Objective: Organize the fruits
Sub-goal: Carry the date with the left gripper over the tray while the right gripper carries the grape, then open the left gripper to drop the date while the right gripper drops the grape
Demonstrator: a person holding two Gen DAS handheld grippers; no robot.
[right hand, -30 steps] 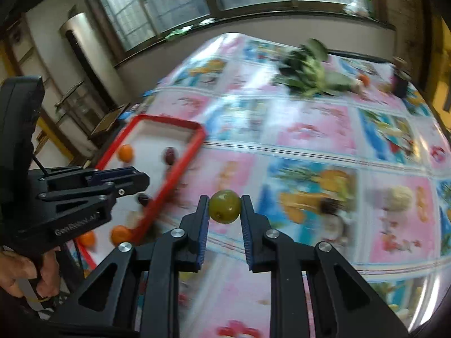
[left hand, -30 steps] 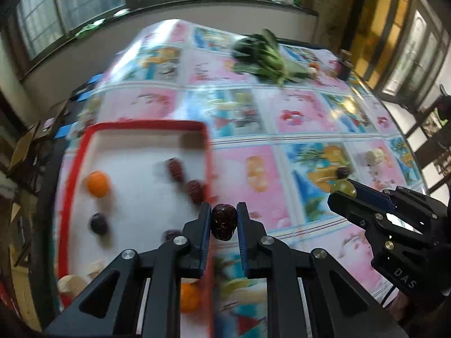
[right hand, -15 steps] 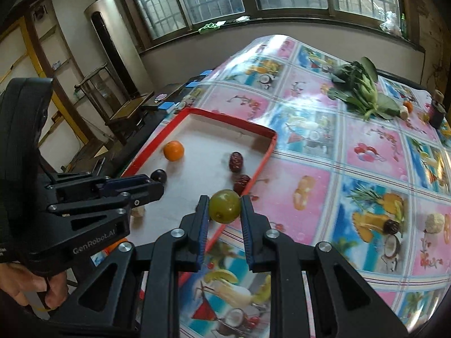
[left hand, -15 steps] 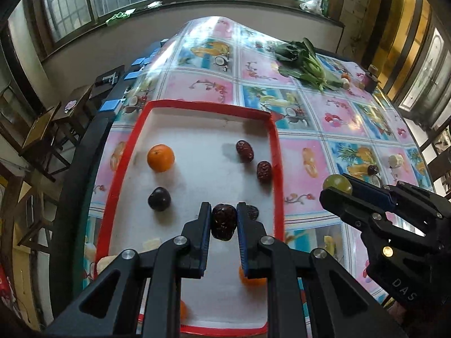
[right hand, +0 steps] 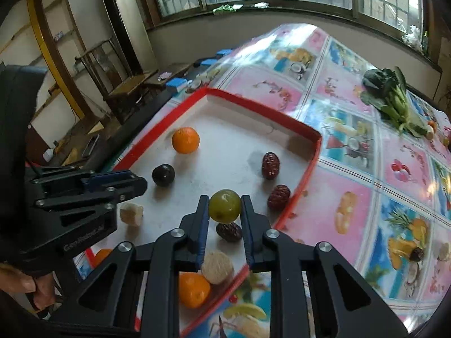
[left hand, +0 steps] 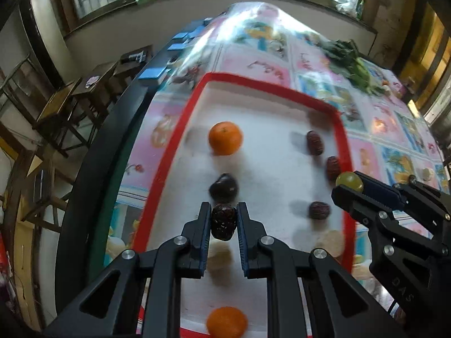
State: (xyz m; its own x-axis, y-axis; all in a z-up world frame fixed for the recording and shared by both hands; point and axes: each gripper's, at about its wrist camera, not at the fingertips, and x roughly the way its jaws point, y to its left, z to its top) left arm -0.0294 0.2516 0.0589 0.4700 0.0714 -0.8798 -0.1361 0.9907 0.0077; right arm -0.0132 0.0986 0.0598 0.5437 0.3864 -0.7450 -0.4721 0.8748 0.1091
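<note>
A white tray with a red rim [left hand: 263, 88] [right hand: 282, 118] lies on the table. My left gripper [left hand: 223, 222] is shut on a dark red date [left hand: 223, 222] above the tray's middle. Over the tray's right side, my right gripper [right hand: 225, 207] is shut on a green grape [right hand: 225, 205] [left hand: 349, 181]. In the tray lie an orange [left hand: 225, 138] [right hand: 185, 140], a dark plum [left hand: 223, 187] [right hand: 163, 175], several red dates [left hand: 314, 142] [right hand: 270, 165], a second orange [left hand: 227, 322] [right hand: 194, 290] and pale chunks [right hand: 217, 267].
A fruit-print tablecloth [right hand: 352, 202] covers the table. Leafy greens [right hand: 391, 95] lie far right. A dark fruit [right hand: 416, 254] and a pale piece [right hand: 444, 250] sit on the cloth at right. Wooden chairs [left hand: 67, 104] stand off the table's left edge. A hand [right hand: 28, 287] holds the left gripper.
Both grippers have moved left and forward over the tray, each still holding its fruit. The tray's fruits now look closer.
</note>
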